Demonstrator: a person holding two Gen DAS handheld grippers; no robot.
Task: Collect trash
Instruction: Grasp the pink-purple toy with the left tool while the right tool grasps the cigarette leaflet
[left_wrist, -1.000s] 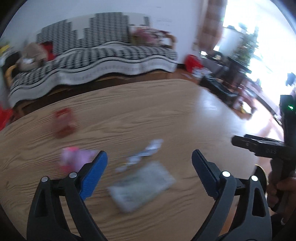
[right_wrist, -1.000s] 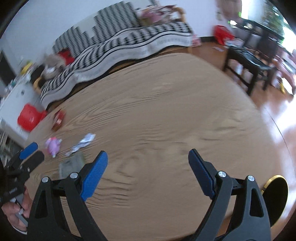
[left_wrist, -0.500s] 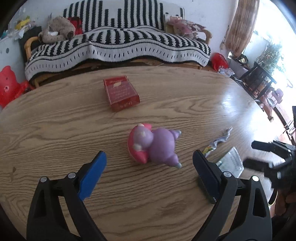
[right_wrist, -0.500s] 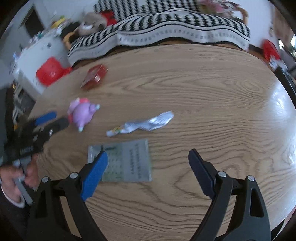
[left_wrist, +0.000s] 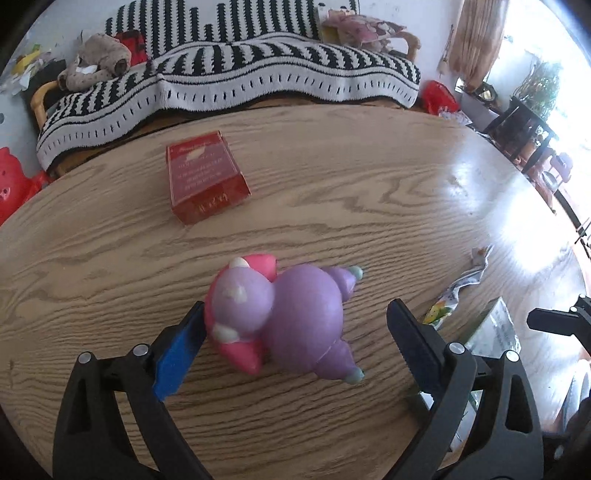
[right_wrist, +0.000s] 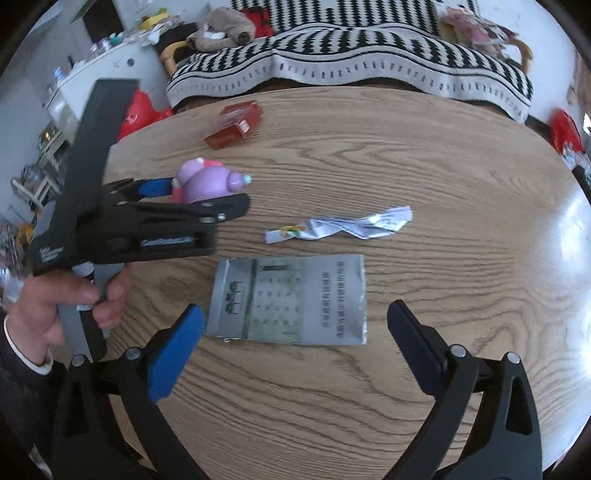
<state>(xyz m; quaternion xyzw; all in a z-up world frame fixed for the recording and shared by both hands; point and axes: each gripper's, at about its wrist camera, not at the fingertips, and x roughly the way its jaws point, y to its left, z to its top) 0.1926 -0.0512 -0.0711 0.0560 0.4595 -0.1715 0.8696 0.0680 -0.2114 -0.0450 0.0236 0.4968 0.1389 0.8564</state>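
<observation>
Straddling the purple-and-pink squishy toy (left_wrist: 284, 317), left gripper (left_wrist: 295, 332) spread, blue pad possibly touching; right gripper (right_wrist: 295, 332) just widened, silver foil packet (right_wrist: 291, 299) between jaws, unpinched.

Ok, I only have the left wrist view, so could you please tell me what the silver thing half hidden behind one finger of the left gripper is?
Observer: A flat silver packet with printed text, lying whole on the table.
Operator: Is the right gripper on it?
Observer: No. The right gripper has its jaws wide. They have just been opening, and the packet lies at their tips, ungripped.
Operator: And the wrapper?
Observer: The twisted wrapper lies beyond the packet, apart from it.
</observation>
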